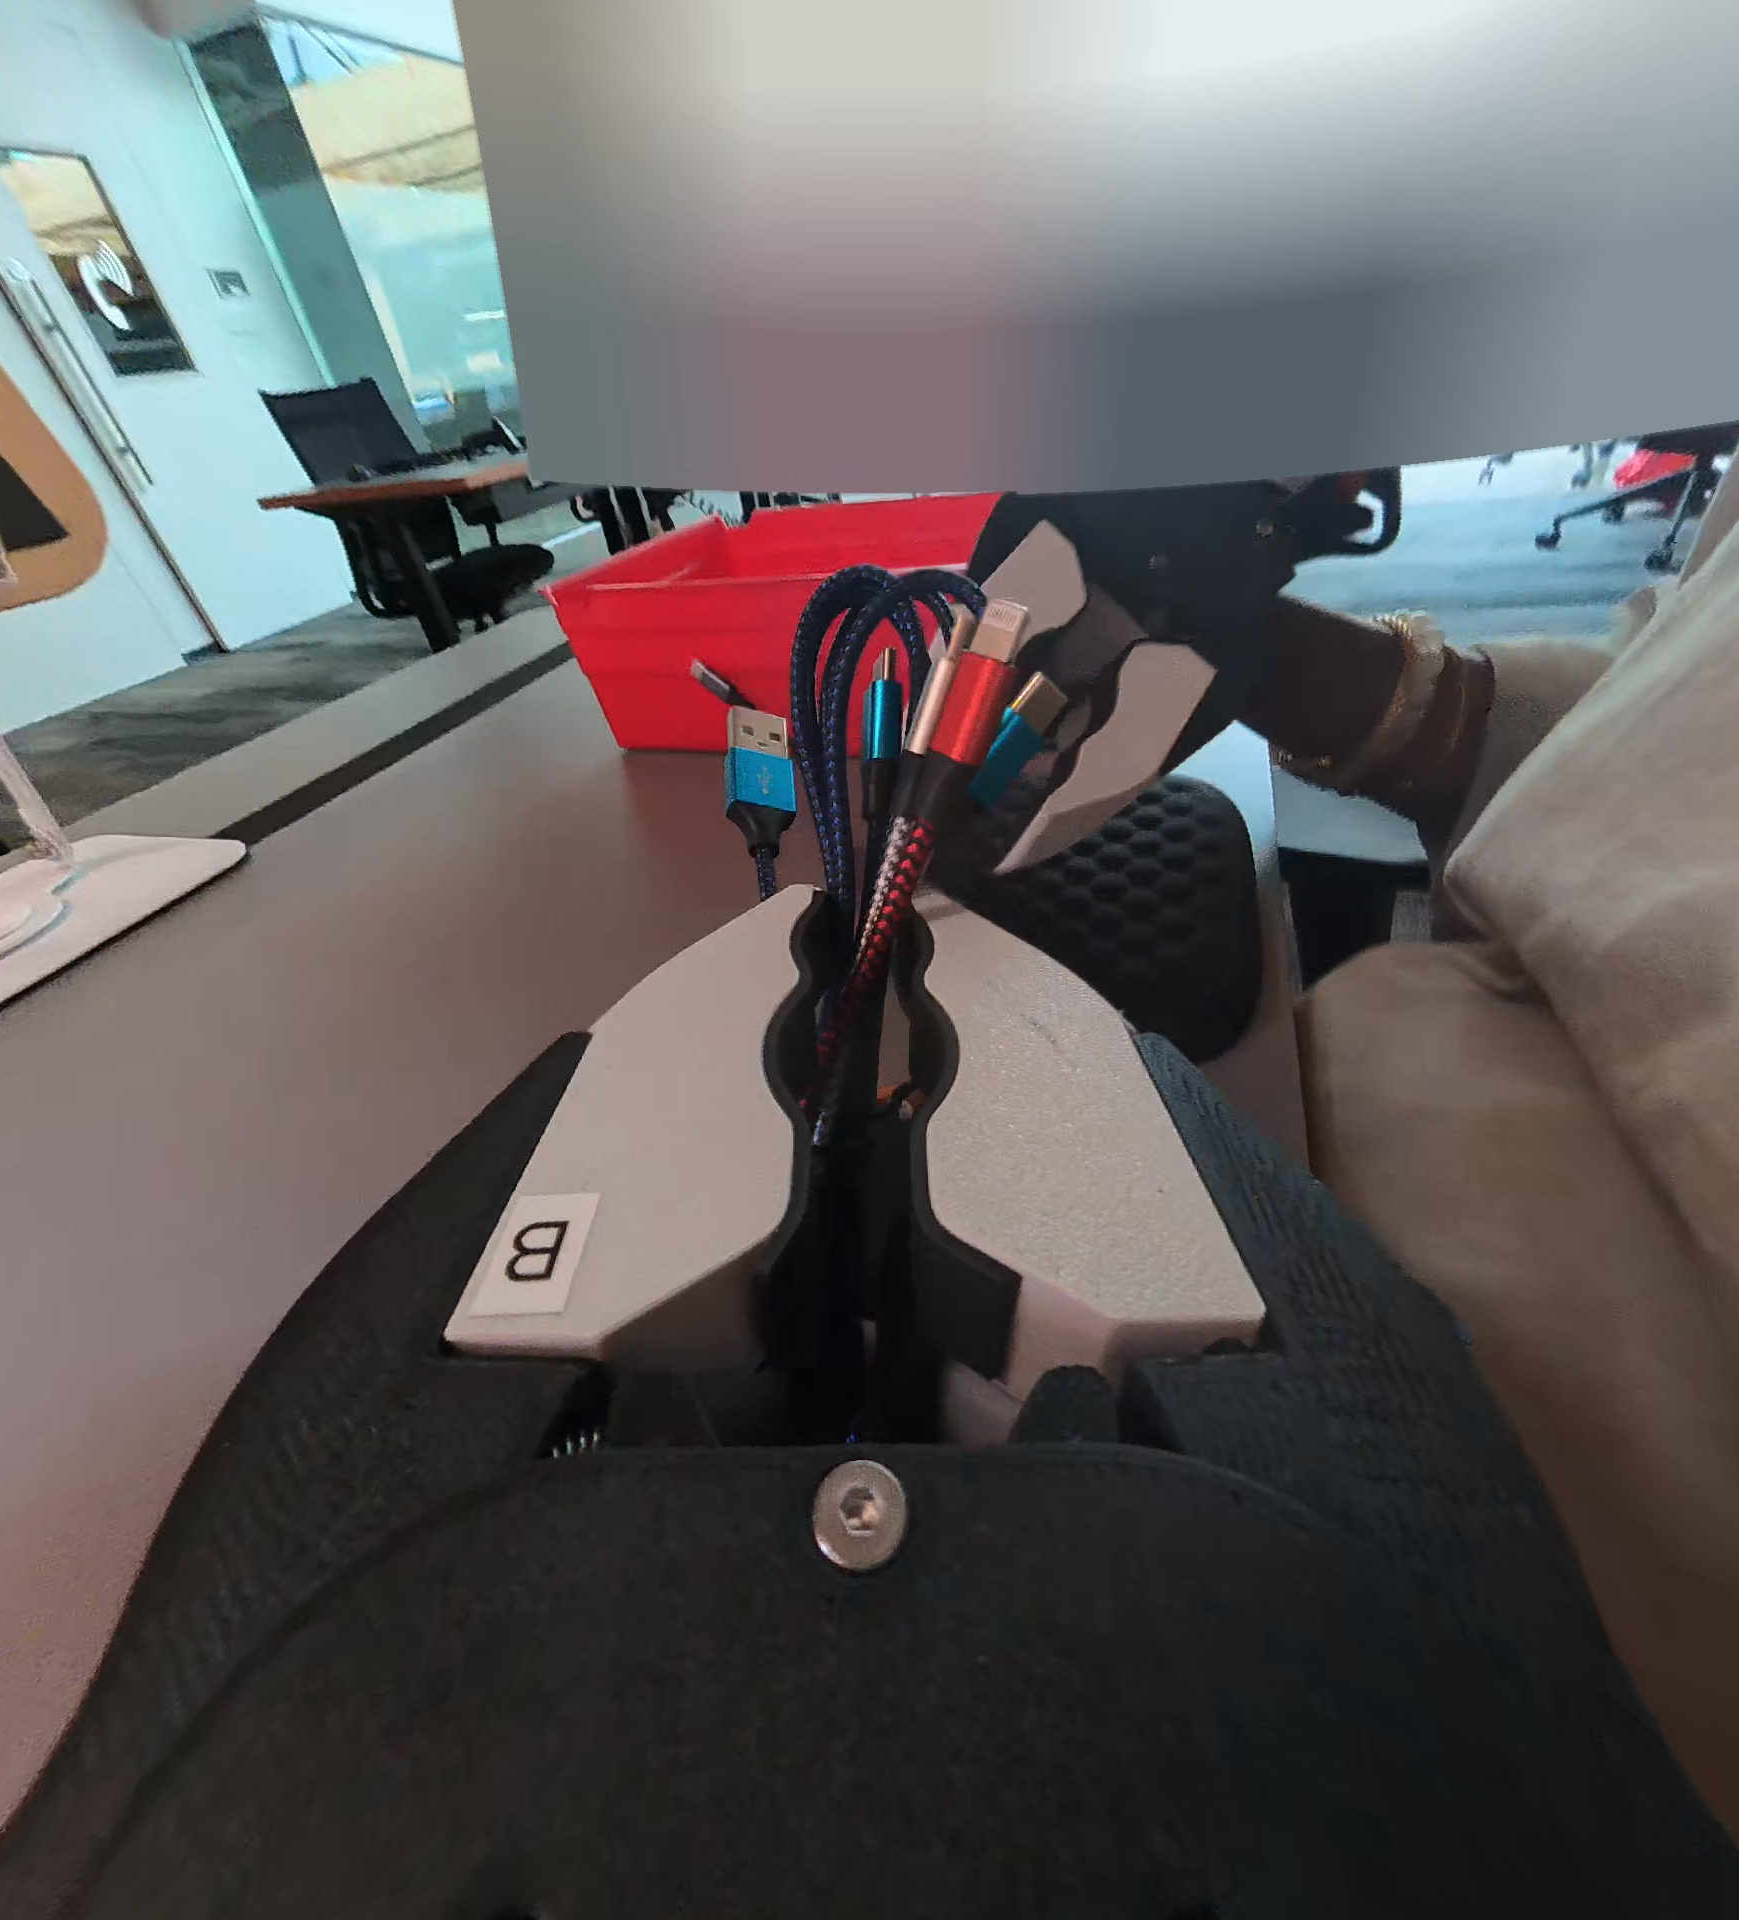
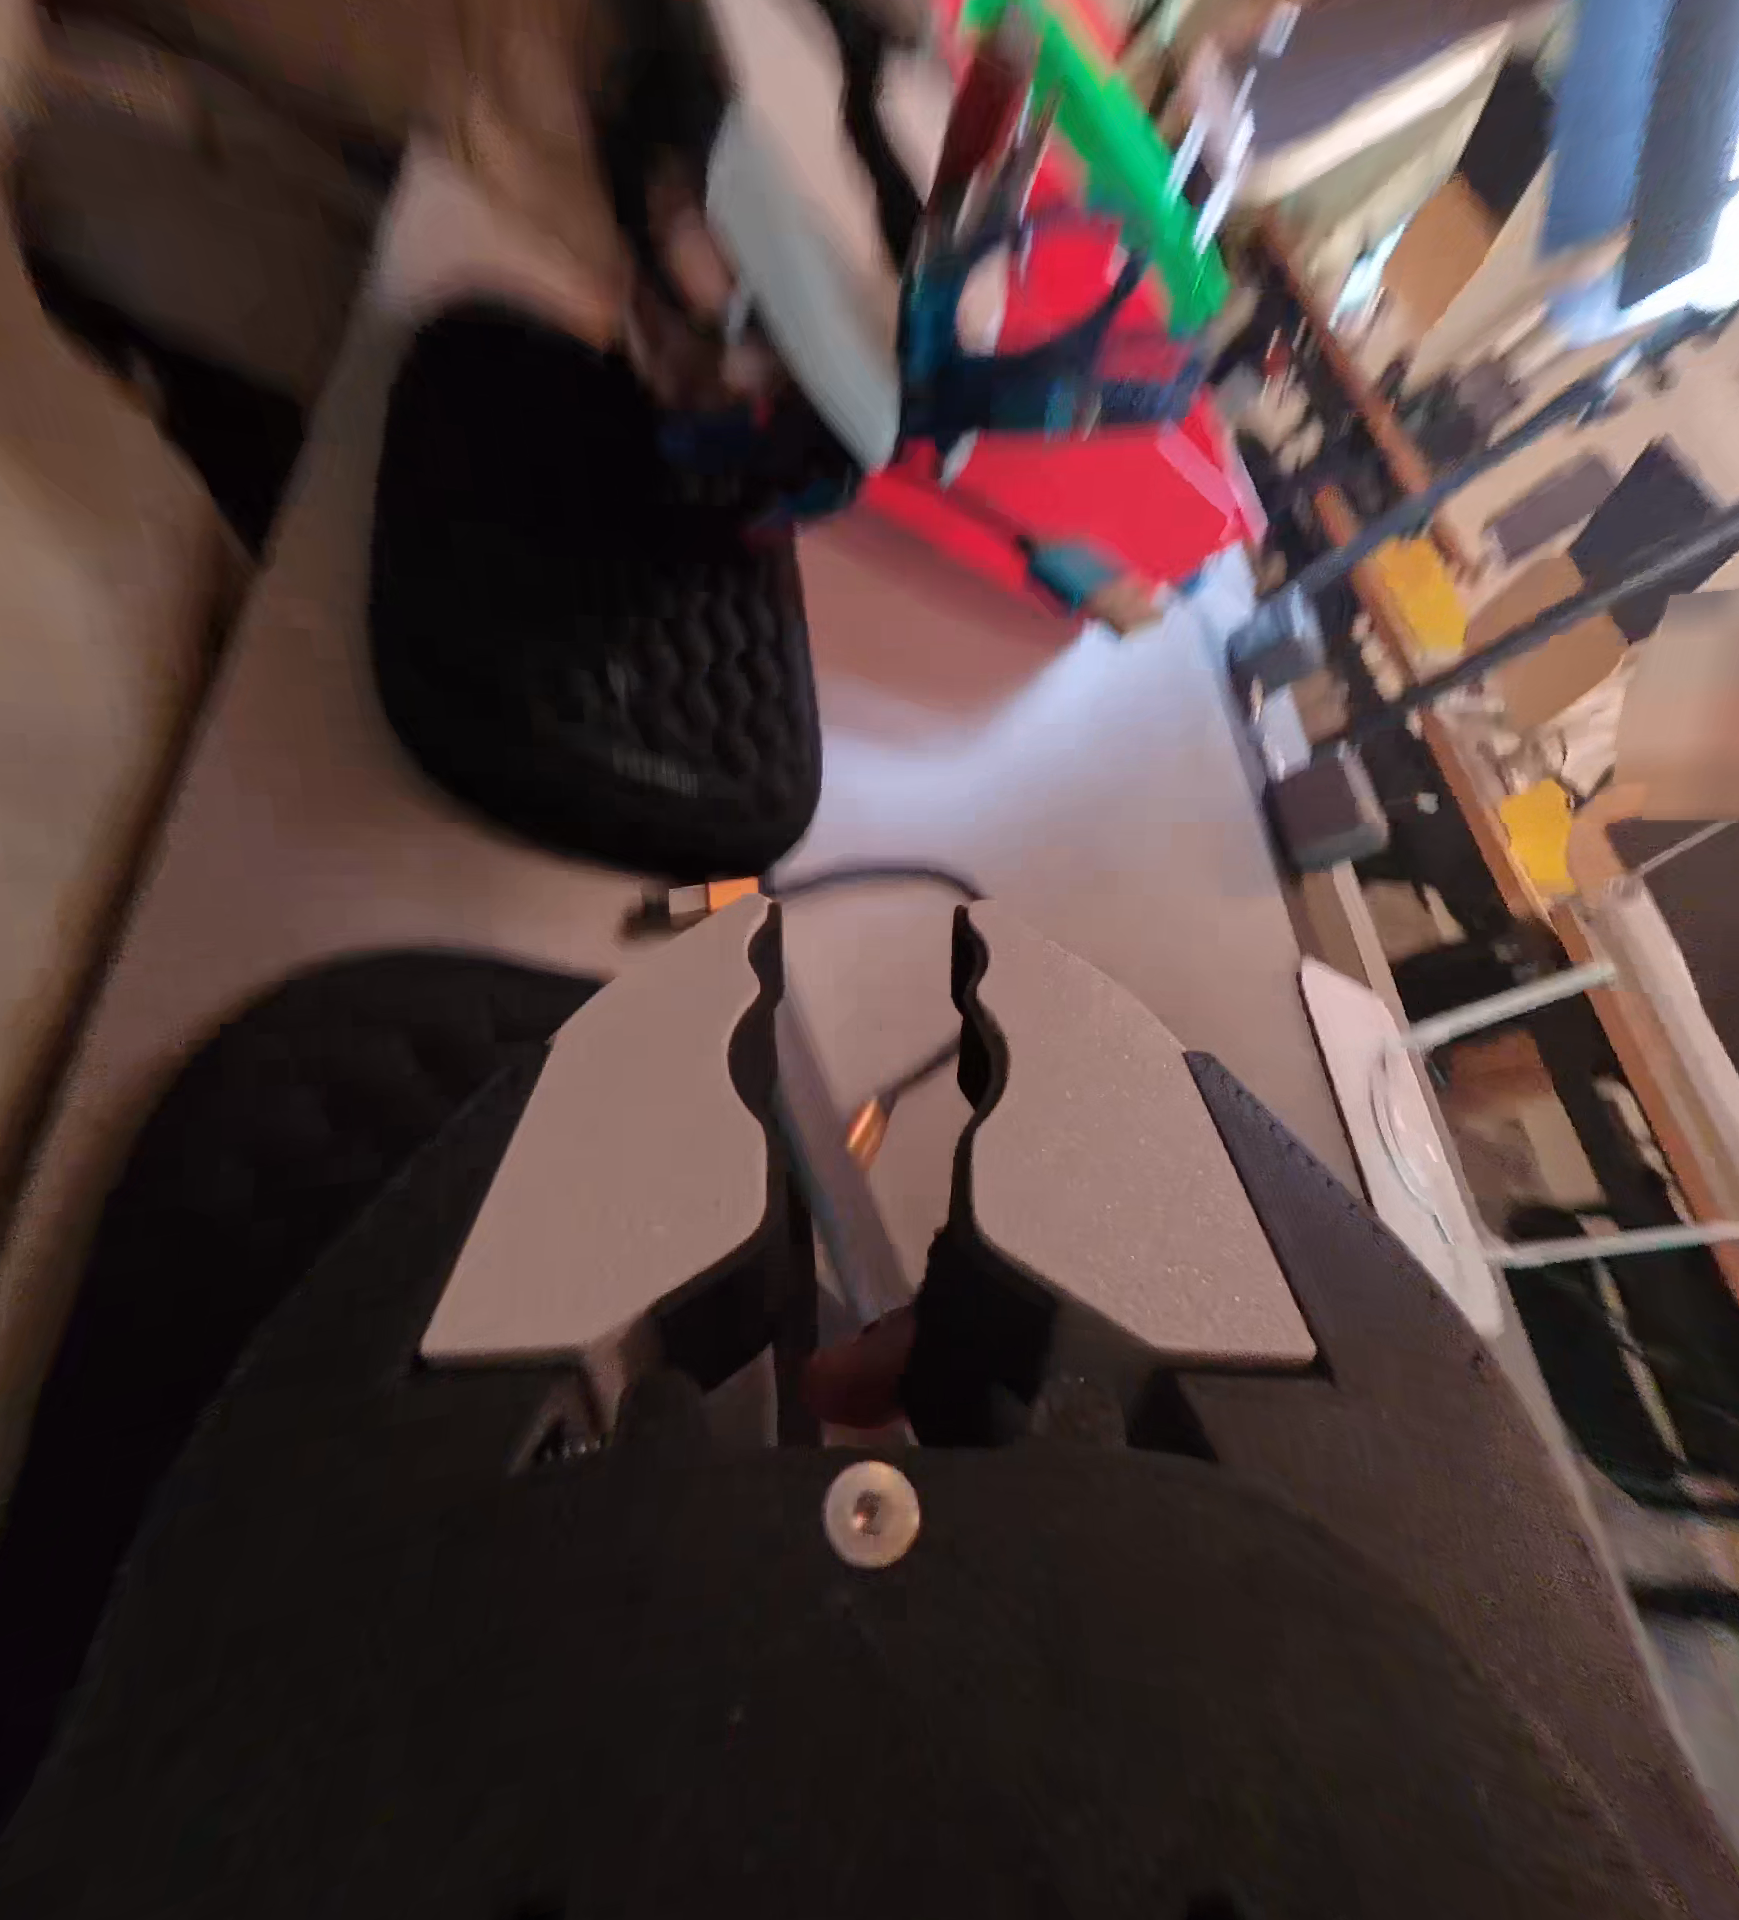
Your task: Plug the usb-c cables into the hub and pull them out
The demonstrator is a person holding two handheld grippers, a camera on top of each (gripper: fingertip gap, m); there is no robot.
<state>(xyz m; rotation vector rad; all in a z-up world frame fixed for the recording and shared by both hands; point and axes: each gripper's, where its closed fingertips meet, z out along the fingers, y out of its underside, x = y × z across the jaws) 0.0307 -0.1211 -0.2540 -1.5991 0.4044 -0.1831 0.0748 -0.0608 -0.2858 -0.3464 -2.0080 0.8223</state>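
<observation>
In the left wrist view my left gripper (image 1: 860, 914) is shut on a bundle of braided blue and red cables (image 1: 870, 925) and holds it upright above the dark table (image 1: 325, 1039). The plugs fan out above it: a blue USB-A plug (image 1: 761, 771), a blue USB-C plug (image 1: 881, 717), a red plug (image 1: 979, 698) and another blue USB-C plug (image 1: 1012, 740). My right gripper (image 1: 1062, 717) sits just right of that last plug. In the blurred right wrist view my right gripper (image 2: 865, 914) has its jaws apart, and a slim grey bar (image 2: 834, 1174) shows in the gap.
A red bin (image 1: 699, 623) stands behind the cables. A black mesh pad (image 2: 584, 644) lies near the table edge, with a loose cable (image 2: 875, 878) by it. A white stand base (image 1: 65, 894) is at left. A person's beige sleeve (image 1: 1571, 1039) fills the right. About 9 cm separates my left fingertips from my right.
</observation>
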